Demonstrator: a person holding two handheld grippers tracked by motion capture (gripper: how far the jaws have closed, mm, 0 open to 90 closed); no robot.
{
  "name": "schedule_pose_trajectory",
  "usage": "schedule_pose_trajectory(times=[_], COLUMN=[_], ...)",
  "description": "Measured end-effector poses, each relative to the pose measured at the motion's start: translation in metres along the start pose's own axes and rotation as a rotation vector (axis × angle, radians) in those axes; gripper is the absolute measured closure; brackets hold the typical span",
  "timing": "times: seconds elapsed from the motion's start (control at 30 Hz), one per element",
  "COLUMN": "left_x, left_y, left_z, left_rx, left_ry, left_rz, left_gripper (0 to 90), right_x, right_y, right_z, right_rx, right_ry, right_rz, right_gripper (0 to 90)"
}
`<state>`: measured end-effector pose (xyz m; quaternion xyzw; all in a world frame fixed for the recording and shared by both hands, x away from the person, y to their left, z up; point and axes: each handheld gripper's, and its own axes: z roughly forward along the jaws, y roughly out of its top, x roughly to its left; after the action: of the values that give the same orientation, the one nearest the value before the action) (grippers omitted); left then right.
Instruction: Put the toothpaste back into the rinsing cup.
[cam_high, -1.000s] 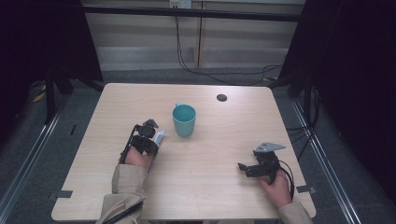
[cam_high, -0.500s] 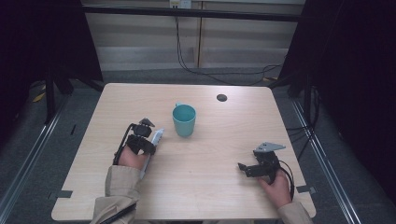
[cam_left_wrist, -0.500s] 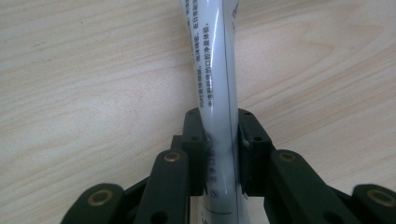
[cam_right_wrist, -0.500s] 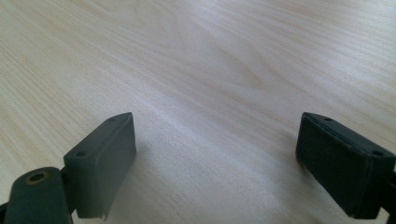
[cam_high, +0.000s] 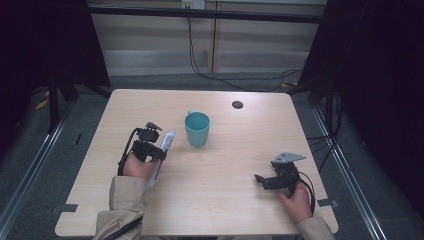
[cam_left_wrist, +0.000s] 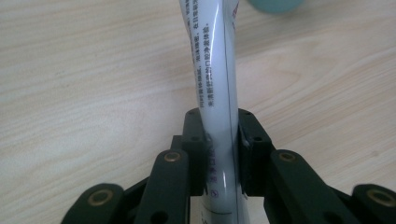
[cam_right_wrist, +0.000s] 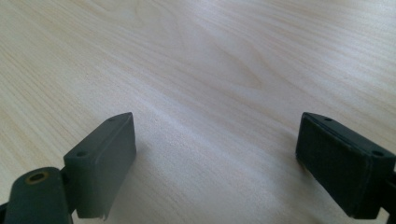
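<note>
My left gripper (cam_left_wrist: 219, 154) was clamped on a white tube (cam_left_wrist: 215, 84), held just left of the teal cup (cam_high: 197, 129). My right gripper (cam_right_wrist: 219, 163) sat with jaws apart, gripping nothing, over bare table (cam_high: 225, 200). The tube looked light, soft-walled and glossy, so likely to slip; I judged mid-body the safest hold, lightly squeezed.

White tube (cam_high: 163, 150) in left gripper (cam_high: 150, 145), beside teal cup (cam_high: 197, 128)
</note>
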<state>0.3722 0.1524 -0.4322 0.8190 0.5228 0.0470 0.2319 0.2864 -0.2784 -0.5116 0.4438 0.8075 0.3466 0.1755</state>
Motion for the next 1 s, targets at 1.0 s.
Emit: schedule_pose_trajectory(times=[1.0], left_x=[-0.01], left_y=[0.014], left_z=[-0.026], left_rx=[-0.373], left_ry=[-0.053], left_rz=[0.026], left_gripper=[76.5], right_x=[0.0], right_y=[0.0], right_z=[0.0], right_rx=[-0.001], right_ry=[0.001], right_rz=[-0.002], right_gripper=[11.5])
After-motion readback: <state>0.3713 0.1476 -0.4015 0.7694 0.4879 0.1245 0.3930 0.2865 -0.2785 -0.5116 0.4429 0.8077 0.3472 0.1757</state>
